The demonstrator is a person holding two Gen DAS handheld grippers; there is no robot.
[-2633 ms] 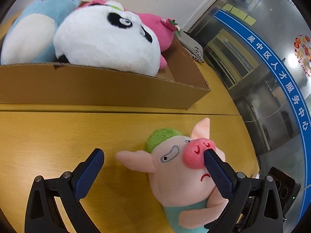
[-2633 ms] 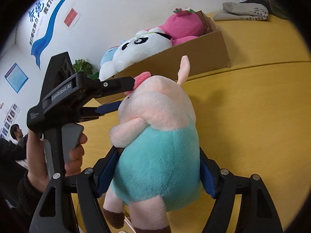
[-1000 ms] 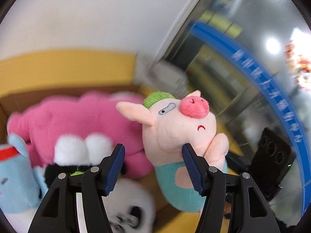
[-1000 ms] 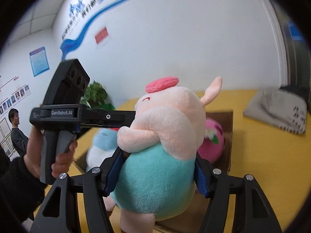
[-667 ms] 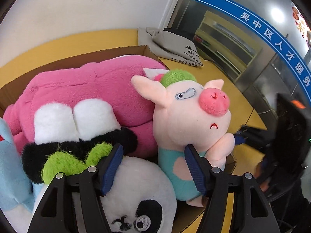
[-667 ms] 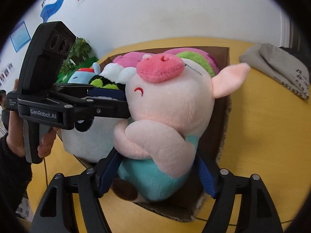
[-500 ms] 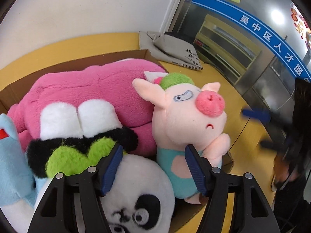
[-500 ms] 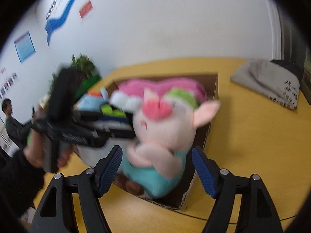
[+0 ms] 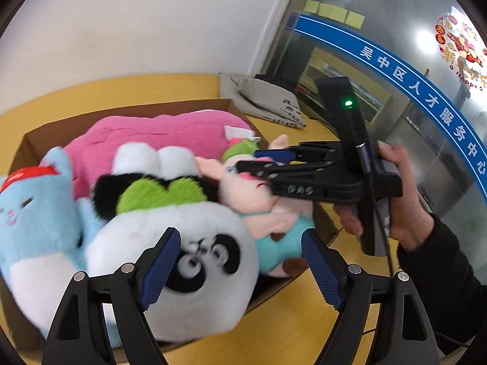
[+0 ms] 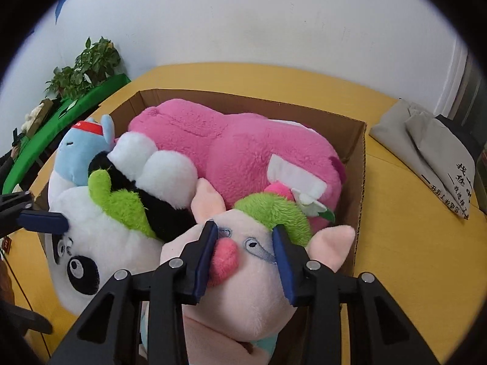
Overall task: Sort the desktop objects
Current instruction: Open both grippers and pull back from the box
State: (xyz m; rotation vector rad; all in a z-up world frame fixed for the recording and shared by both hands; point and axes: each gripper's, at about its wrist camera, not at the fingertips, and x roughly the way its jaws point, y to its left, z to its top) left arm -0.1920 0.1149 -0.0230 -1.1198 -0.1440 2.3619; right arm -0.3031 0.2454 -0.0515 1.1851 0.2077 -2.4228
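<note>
The pink pig plush [image 10: 243,292] with green hair and a teal shirt lies at the near right corner of the cardboard box [image 10: 360,167], beside the panda plush [image 10: 100,243]. My right gripper [image 10: 245,243] presses down on the pig's face, jaws partly closed either side of its snout. In the left wrist view it reaches in from the right over the pig [image 9: 243,191]. My left gripper [image 9: 240,255] is open and empty, held above the panda [image 9: 182,267] and the box's near edge [image 9: 289,286].
The box also holds a large pink plush [image 10: 237,146] and a light blue plush [image 10: 82,155]. A grey cloth bag [image 10: 426,149] lies on the yellow table [image 10: 411,258] to the right. Potted plants [image 10: 85,67] stand at the far left.
The pig went from held over the box to resting inside it. My left gripper let go and drew back, open. My right gripper released the body and now presses on its face.
</note>
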